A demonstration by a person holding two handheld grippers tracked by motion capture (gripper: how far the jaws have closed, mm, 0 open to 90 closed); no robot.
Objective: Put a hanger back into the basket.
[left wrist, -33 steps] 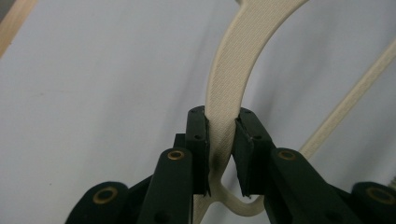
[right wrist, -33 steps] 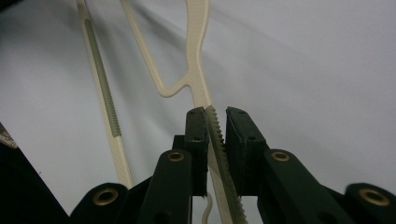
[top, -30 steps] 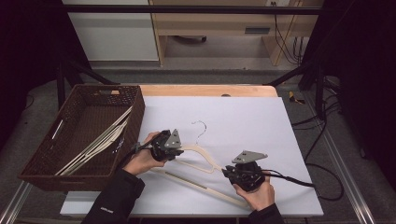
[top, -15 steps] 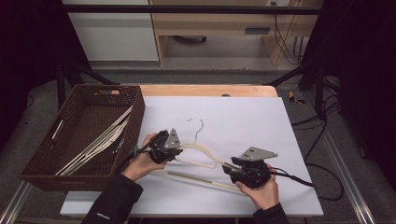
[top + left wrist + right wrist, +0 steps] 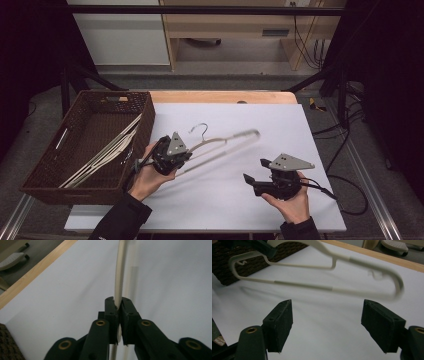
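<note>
Hanger (image 5: 220, 145) is held off the counter (image 5: 240, 190) by left gripper (image 5: 172, 155) fingers, right gripper (image 5: 255, 181) fingers just opened wide and empty; basket (image 5: 65, 185) drop remains.

A brown basket (image 5: 107, 107) is sitting at the left edge of the tabletop (image 5: 300, 130), w/ pale hangers (image 5: 107, 150) lying inside it. A wood strip (image 5: 225, 96) is running along the far edge. Cables (image 5: 350, 190) are hanging off the right edge.
</note>
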